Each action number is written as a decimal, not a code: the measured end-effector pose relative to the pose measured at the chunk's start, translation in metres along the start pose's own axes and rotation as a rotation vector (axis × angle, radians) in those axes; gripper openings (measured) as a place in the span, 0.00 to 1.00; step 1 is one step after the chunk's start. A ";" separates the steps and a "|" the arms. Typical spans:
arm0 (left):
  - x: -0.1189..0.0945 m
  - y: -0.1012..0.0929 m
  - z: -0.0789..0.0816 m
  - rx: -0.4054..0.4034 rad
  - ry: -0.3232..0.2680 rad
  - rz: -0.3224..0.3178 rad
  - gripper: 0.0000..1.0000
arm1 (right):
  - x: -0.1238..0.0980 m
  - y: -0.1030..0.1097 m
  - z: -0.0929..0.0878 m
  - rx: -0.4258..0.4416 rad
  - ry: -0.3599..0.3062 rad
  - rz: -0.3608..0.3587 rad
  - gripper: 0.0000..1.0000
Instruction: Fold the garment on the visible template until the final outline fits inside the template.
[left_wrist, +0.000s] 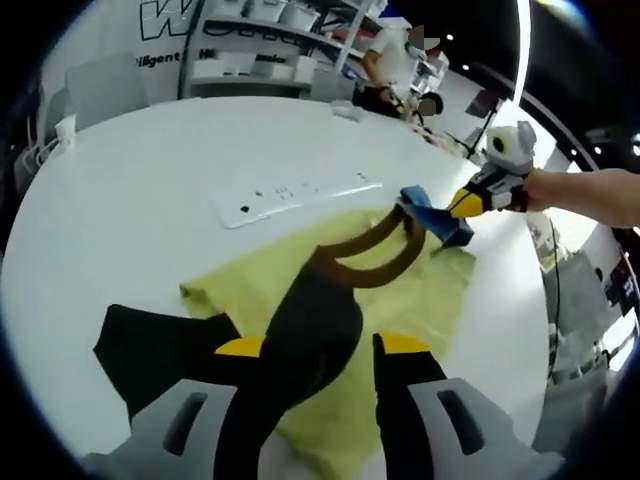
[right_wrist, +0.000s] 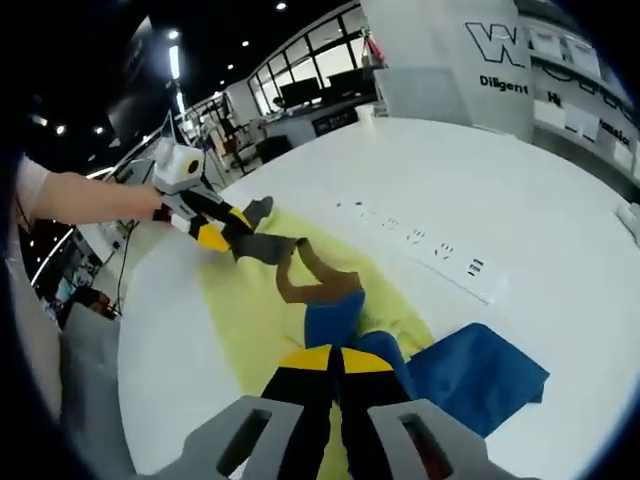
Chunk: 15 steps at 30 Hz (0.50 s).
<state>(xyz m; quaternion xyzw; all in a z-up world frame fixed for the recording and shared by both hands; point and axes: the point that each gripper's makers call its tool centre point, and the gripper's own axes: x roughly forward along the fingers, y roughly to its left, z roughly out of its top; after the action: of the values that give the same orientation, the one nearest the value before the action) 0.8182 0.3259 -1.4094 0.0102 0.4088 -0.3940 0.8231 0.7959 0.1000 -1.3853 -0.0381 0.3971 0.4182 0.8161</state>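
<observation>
Between your left gripper (left_wrist: 320, 350) jaws the garment (left_wrist: 310, 330) is pinched, your right gripper (right_wrist: 335, 365) clamps its other end; uneven pulling could drag it off the yellow template (left_wrist: 420, 290).

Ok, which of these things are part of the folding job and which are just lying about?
Part of the job: garment, yellow template under it, left gripper and right gripper, each holding the garment.
Just lying about: white power strip on the table, shelves behind it.
</observation>
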 end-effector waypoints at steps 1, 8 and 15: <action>-0.001 0.000 0.002 0.001 -0.002 -0.001 0.42 | 0.000 0.001 0.000 0.000 0.001 0.005 0.00; 0.001 0.001 0.019 0.014 -0.017 -0.017 0.44 | 0.002 0.008 -0.004 0.000 0.022 0.044 0.00; 0.012 -0.001 0.019 0.026 0.038 -0.049 0.47 | 0.001 0.008 -0.008 -0.011 0.032 0.046 0.00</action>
<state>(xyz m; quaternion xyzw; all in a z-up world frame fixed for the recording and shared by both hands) 0.8347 0.3116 -1.4045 0.0183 0.4195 -0.4190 0.8051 0.7860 0.1029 -1.3893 -0.0402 0.4086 0.4386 0.7994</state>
